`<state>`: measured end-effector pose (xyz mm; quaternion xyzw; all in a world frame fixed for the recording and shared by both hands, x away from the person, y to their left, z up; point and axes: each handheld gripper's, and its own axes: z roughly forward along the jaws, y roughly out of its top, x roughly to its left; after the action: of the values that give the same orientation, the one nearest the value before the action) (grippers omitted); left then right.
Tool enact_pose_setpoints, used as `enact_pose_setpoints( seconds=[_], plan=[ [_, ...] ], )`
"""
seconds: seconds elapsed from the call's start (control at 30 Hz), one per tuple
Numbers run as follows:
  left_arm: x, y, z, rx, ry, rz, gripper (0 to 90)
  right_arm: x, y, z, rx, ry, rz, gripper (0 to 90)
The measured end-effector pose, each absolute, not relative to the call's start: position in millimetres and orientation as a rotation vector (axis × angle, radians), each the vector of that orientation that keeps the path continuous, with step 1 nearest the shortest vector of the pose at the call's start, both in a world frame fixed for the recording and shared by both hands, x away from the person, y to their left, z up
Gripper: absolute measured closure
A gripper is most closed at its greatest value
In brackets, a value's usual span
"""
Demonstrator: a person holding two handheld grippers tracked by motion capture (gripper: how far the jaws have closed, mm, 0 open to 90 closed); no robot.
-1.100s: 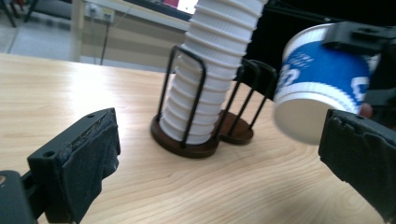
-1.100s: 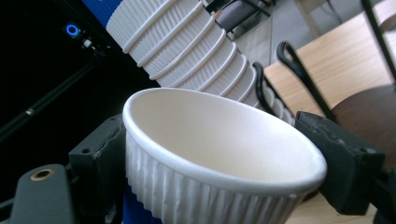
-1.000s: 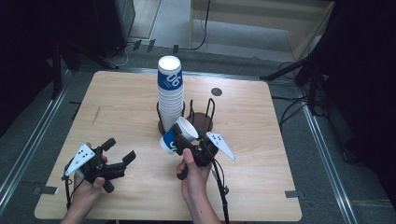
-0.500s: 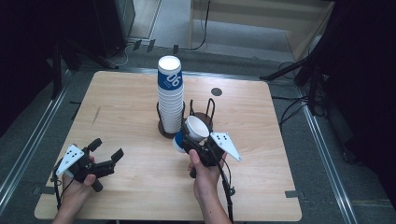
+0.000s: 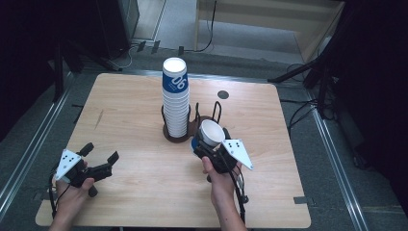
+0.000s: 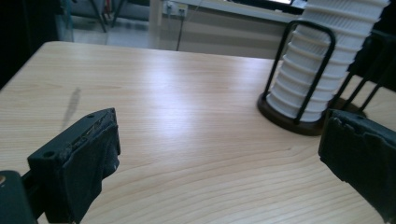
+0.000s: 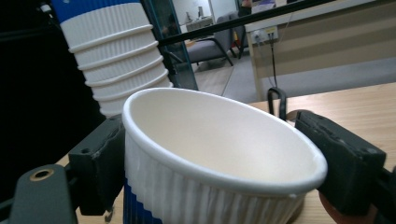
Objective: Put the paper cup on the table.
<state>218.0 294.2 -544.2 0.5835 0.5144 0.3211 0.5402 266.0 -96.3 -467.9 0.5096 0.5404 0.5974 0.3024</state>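
My right tool [image 5: 208, 144] grips 1 empty paper cup [image 5: 210, 134] beside the cup stack [image 5: 175, 103] in its wire holder [image 5: 169, 126]; my left tool [image 5: 100, 161] gapes empty.

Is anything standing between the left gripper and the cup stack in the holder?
Nothing visible: bare table lies between the open left gripper and the cup stack. The holder's wire upright fronts the stack.

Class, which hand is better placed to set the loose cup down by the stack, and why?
Right. Its tool is already shut on the cup, right beside the stack and its rack. The left tool is open, holding nothing, near the table's front left corner.
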Motion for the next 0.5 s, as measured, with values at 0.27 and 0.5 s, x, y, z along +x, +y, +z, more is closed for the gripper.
enact_pose_setpoints(
  seconds=[0.27,0.5],
  plan=[
    [219,307,-548,1.391,1.264,0.816,0.0,270,-108,-471,1.307,1.427,1.518,14.9],
    [219,308,-550,1.411,1.272,0.843,0.0,277,-121,-475,1.311,1.395,1.463,14.9]
  ],
)
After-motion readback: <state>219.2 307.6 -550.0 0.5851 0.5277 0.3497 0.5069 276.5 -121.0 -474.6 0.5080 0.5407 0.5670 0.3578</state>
